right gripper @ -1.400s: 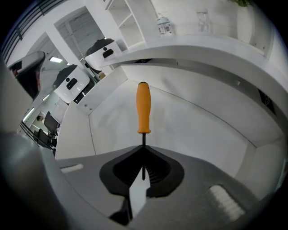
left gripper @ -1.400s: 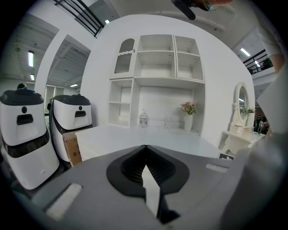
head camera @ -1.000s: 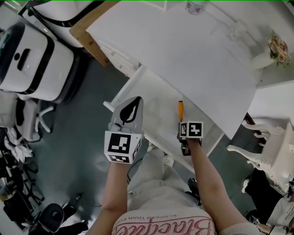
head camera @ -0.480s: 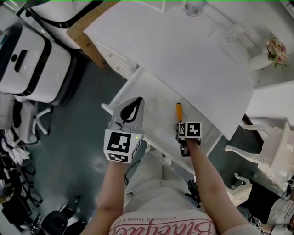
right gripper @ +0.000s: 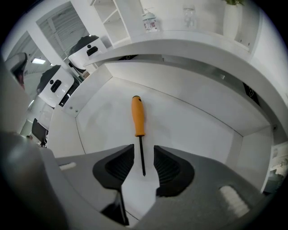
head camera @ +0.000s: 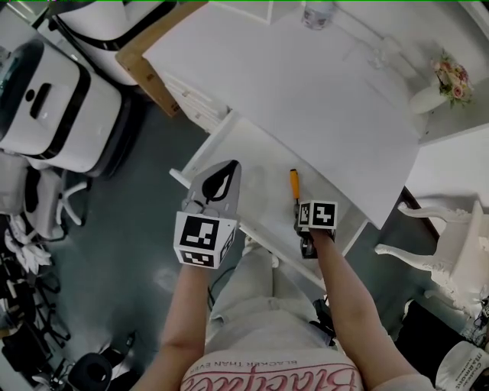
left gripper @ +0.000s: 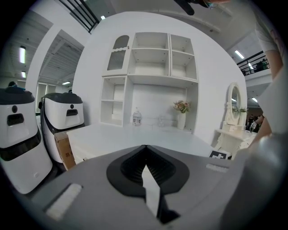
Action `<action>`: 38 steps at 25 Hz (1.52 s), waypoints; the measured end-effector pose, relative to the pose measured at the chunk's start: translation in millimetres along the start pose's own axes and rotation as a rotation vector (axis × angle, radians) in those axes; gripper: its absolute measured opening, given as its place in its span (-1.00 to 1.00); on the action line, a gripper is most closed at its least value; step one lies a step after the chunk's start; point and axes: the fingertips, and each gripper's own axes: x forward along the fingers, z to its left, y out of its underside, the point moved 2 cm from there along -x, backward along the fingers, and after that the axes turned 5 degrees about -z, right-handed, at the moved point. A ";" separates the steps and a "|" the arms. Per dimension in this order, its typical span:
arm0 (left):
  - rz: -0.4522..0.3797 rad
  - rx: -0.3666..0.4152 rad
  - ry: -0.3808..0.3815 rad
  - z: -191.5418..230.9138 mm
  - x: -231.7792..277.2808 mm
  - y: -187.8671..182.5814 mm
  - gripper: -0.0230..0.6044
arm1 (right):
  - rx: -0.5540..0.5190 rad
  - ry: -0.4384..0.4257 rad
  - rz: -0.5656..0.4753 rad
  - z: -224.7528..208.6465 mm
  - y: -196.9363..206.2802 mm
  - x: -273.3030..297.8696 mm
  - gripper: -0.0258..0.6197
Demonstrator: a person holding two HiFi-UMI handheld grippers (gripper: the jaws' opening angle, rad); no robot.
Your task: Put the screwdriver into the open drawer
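Note:
The screwdriver [head camera: 294,185], with an orange handle [right gripper: 138,116] and a thin dark shaft, lies flat on the floor of the open white drawer [head camera: 252,164]. My right gripper [head camera: 300,211] points steeply down just above its tip. Its jaws are opening, and in the right gripper view [right gripper: 144,153] the shaft's end lies between the pads without touching either. My left gripper [head camera: 221,177] hovers over the drawer's left part. It is shut and holds nothing, as the left gripper view [left gripper: 145,150] shows.
The white desk top [head camera: 306,84] overhangs the drawer's far side. White machines [head camera: 46,107] and a cardboard box [head camera: 149,69] stand at the left. A white chair [head camera: 451,260] is at the right. A flower vase [head camera: 447,80] and a bottle [head camera: 317,11] sit on the desk.
The screwdriver's handle now lies slightly further left of the right gripper's marker cube than before. Both hands have stayed almost where they were.

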 end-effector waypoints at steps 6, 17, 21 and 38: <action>-0.022 0.003 -0.007 -15.7 -9.7 -8.8 -0.87 | -0.016 -0.023 -0.038 1.0 0.5 -21.0 -0.48; -0.075 0.033 -0.033 -38.9 -24.5 -35.3 -0.87 | -0.064 -0.093 -0.156 3.7 -8.8 -71.1 -0.65; -0.101 0.048 -0.049 -43.3 -29.7 -47.6 -0.87 | -0.072 -0.102 -0.199 2.5 -15.5 -87.0 -0.87; -0.173 0.136 -0.034 -63.7 -47.7 -92.9 -0.87 | -0.170 -0.211 -0.404 27.5 -55.2 -163.3 -0.92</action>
